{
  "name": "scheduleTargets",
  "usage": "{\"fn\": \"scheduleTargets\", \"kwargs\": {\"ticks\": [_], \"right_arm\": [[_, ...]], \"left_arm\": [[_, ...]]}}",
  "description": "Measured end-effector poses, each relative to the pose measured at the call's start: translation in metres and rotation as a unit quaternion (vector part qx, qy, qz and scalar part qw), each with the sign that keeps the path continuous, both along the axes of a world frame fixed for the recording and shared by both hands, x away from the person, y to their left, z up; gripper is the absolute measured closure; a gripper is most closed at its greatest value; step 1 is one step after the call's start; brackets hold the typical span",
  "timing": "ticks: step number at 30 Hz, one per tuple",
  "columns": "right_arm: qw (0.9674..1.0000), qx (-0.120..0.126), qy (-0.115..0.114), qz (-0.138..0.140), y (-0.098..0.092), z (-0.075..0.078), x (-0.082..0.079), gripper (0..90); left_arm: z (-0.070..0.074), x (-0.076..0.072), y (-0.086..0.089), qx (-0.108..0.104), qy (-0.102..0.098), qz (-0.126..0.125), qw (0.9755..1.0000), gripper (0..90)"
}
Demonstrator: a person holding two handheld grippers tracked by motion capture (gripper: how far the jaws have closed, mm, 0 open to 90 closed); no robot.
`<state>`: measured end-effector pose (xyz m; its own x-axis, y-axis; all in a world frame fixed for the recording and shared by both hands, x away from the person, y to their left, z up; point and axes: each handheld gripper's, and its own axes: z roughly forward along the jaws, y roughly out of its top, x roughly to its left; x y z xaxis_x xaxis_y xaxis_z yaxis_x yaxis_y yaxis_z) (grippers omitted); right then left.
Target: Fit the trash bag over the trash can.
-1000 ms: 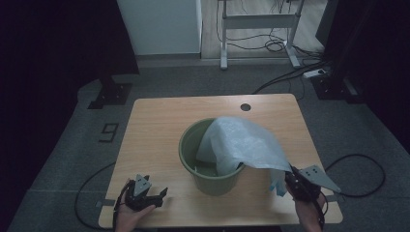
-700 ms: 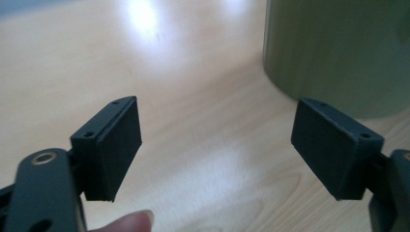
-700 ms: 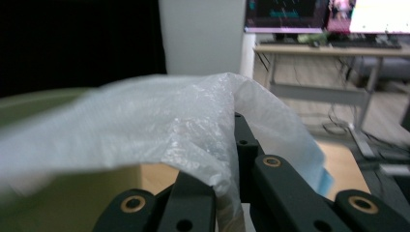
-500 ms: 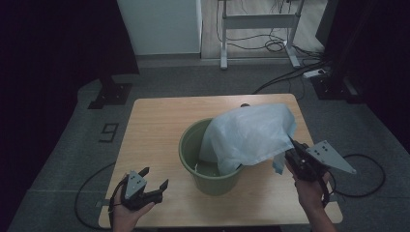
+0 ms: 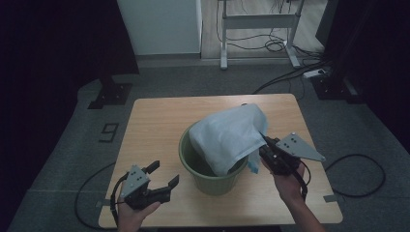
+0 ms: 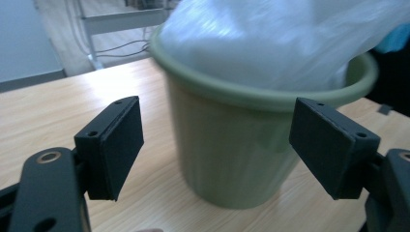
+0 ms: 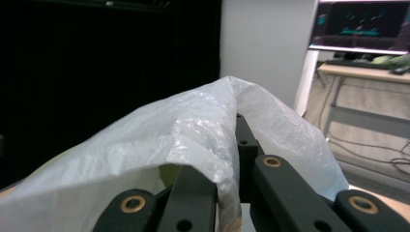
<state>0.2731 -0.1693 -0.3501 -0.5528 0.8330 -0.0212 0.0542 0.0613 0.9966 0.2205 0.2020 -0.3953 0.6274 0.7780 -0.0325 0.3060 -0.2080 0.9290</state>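
**Bin liner over green bin: handling entry**

Left gripper (image 5: 159, 181): held near the table's (image 5: 150, 125) front-left corner, jaws spread, having just narrowed slightly, nothing between them. Green bin (image 5: 208, 174): set mid-table, toward the front edge. Plastic bag (image 5: 229, 135): draped over the bin's rim; judged light, limp, slippery, tearable; best taken at its hem. Right gripper (image 5: 267, 145): jaws pinched on the bag's edge.

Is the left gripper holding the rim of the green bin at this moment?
No. In the left gripper view the left gripper has its jaws spread wide with nothing between the pads, and the green bin stands apart beyond them.
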Motion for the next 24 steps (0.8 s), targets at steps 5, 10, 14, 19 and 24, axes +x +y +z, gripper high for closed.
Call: {"fn": "scheduleTargets", "kwargs": {"ticks": [5,10,14,19,24], "right_arm": [[0.9997,-0.01,0.014,0.017,0.013,-0.004,0.001,88.4],[0.9991,-0.021,0.019,0.03,0.022,-0.009,-0.001,88.3],[0.9987,-0.033,0.021,0.033,0.027,-0.011,-0.003,88.3],[0.9975,-0.049,0.021,0.046,0.037,-0.012,-0.007,87.6],[0.9969,-0.058,0.025,0.047,0.046,-0.012,-0.006,87.4]], "left_arm": [[0.008,-0.002,-0.017,0.003,-0.004,-0.02,0.9998,19.1],[0.013,0.0,-0.032,0.003,-0.007,-0.034,0.9994,18.7],[0.015,0.003,-0.044,0.005,-0.012,-0.049,0.9987,18.3],[0.015,0.006,-0.056,0.005,-0.016,-0.053,0.9984,18.6],[0.018,0.007,-0.065,-0.006,-0.026,-0.046,0.9986,20.5]]}}
